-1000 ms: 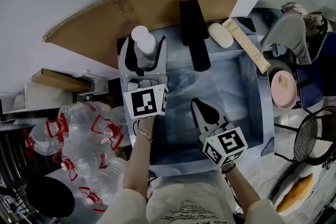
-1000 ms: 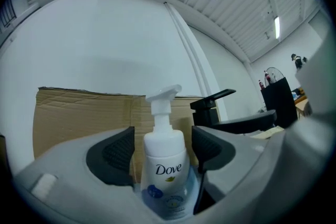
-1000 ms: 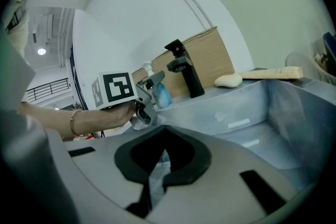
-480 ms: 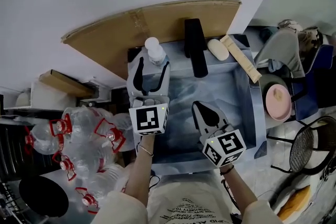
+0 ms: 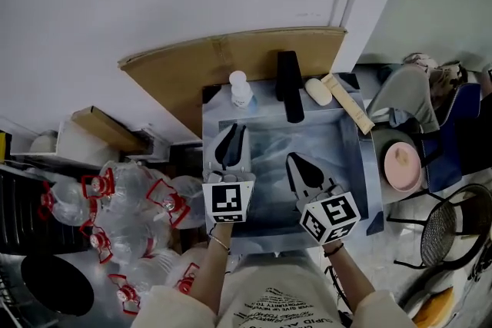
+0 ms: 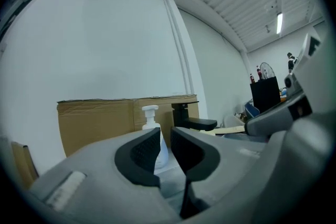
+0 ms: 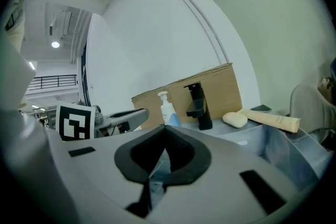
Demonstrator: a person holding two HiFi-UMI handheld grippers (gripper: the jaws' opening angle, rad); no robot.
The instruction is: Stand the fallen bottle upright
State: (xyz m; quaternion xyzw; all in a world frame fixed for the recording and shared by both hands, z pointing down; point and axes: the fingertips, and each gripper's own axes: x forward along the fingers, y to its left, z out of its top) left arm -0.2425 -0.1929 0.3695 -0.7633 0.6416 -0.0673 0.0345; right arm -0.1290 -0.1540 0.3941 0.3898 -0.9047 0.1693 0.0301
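Middle of the sink (image 5: 273,136) is bare floor, so there's easy room coming in from the front edge. The back is the crowded bit: the bottle (image 5: 241,88) stands upright on the back left corner, and the black faucet (image 5: 290,88) sits near it, sticking out over the basin with a slim gap between the two. Soap (image 5: 317,91) and a beige stick (image 5: 347,104) hog the back right rim. Cardboard (image 5: 192,69) walls off the rear. A heap of plastic bottles (image 5: 123,211) blocks the left, and a pink bowl (image 5: 400,165) sits off to the right.
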